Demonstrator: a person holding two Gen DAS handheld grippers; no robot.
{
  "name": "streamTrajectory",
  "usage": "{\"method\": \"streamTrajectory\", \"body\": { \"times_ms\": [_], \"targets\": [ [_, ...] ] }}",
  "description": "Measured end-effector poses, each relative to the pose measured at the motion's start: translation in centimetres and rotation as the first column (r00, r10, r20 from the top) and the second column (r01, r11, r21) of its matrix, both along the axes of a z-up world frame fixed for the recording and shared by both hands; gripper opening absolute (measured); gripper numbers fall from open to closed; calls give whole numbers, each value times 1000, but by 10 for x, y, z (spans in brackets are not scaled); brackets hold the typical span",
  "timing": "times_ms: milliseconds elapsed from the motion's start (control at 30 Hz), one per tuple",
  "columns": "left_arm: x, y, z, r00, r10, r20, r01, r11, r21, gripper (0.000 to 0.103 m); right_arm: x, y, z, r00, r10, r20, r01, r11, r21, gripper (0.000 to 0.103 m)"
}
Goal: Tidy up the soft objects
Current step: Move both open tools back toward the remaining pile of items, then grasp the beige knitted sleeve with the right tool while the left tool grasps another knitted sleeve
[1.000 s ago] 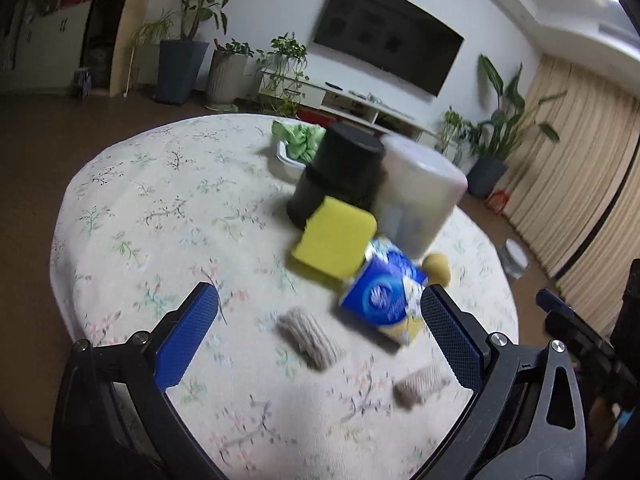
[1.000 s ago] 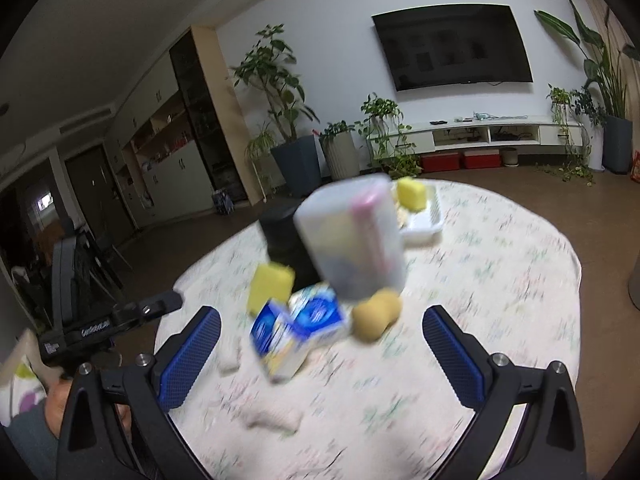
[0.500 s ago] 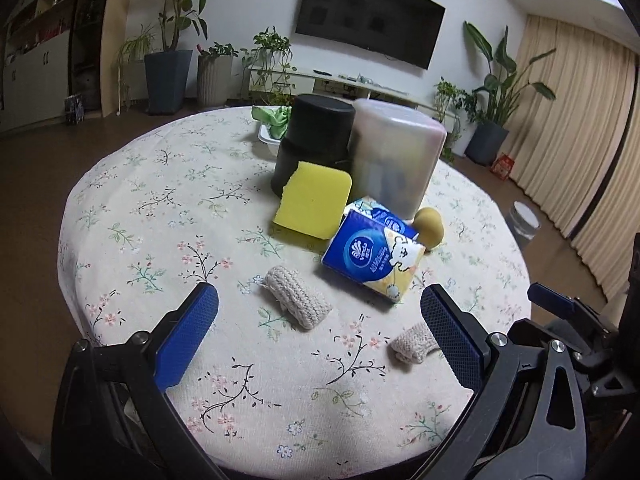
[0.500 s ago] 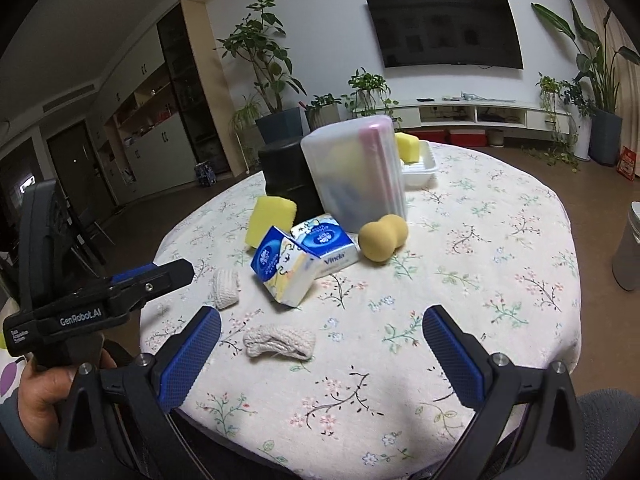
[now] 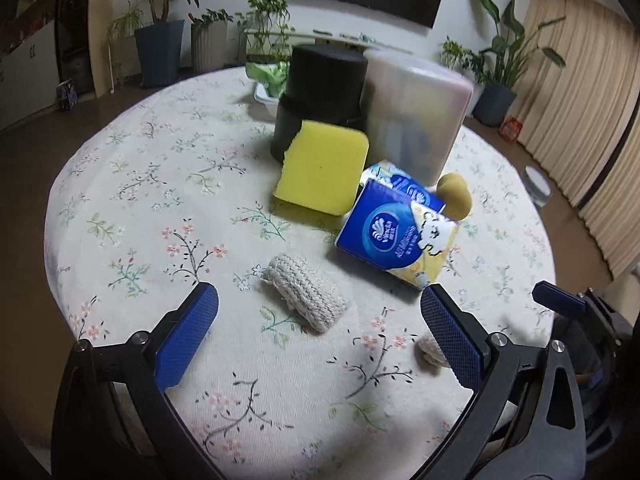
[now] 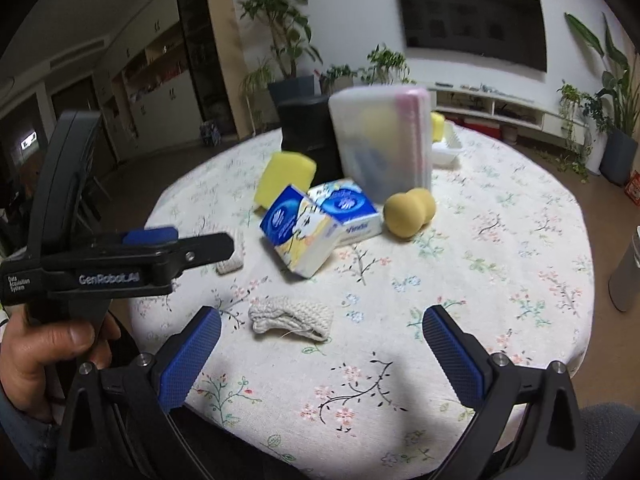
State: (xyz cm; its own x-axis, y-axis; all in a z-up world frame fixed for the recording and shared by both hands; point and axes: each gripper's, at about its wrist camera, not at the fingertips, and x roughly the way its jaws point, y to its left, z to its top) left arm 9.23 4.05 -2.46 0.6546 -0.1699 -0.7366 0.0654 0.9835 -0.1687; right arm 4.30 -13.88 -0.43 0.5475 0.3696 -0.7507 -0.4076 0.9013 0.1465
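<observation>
Soft objects, assorted, lay loose on a round table (image 5: 120, 208) under a floral cloth, none yet sorted.

Change noted: against the views of a second and half a second before, both grippers had dropped lower and closer to the near edge of the table, and the heavy motion blur had largely cleared. Judged as an approach settling over the two knitted pieces; no item had been touched or shifted.

Left gripper (image 5: 320, 328): claw spread wide, empty, its blue pads either side of a knitted roll (image 5: 306, 298) lying flat just ahead of them.

Right gripper (image 6: 320, 342): claw likewise spread and empty, a second knitted piece (image 6: 292, 318) lying between and just beyond its pads, one end frayed with a loose thread.

Further stock, grouped mid-table:
- yellow sponge (image 5: 322, 168), rounded corners, leaning on a black cylinder (image 5: 320, 92);
- two tissue packs (image 6: 316, 226), blue and yellow wrappers, tilted against one another;
- tan puff (image 6: 410, 214), two-lobed, touching the base of a translucent container (image 6: 382, 140);
- white tray (image 6: 446, 146) at the far side, holding a yellow item; contents otherwise unclear.

Condition: knits looked limp and ribbed, likely to compress readily under the pads.
</observation>
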Motion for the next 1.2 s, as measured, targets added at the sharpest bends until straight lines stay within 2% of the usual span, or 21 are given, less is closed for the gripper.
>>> {"method": "streamTrajectory", "body": {
  "times_ms": [100,400,633,933,1033,1167,1200],
  "targets": [
    [6,0,-6,999,-4,-32,4,1000,4,103,6,2,-5,1000,4,-25,-4,1000,4,99],
    [14,3,-19,996,1,-84,-2,1000,-2,101,19,16,-21,997,48,-66,-50,999,-18,99],
    [17,1,-19,997,-7,-77,7,1000,1,101,24,19,-31,995,57,-86,-61,998,-33,93],
    [19,-2,-20,998,-7,-64,9,999,31,93,25,24,-35,995,74,-71,-78,995,-56,88],
    [20,-1,-19,998,2,-61,0,1000,30,89,24,25,-35,995,79,-65,-83,995,-56,84],
    [20,1,-19,999,21,-48,-19,999,40,75,23,29,-36,994,96,-48,-99,993,-64,76],
    [20,2,-19,999,24,-44,-23,999,41,64,22,30,-36,994,102,-42,-105,992,-69,75]
  ]
}}
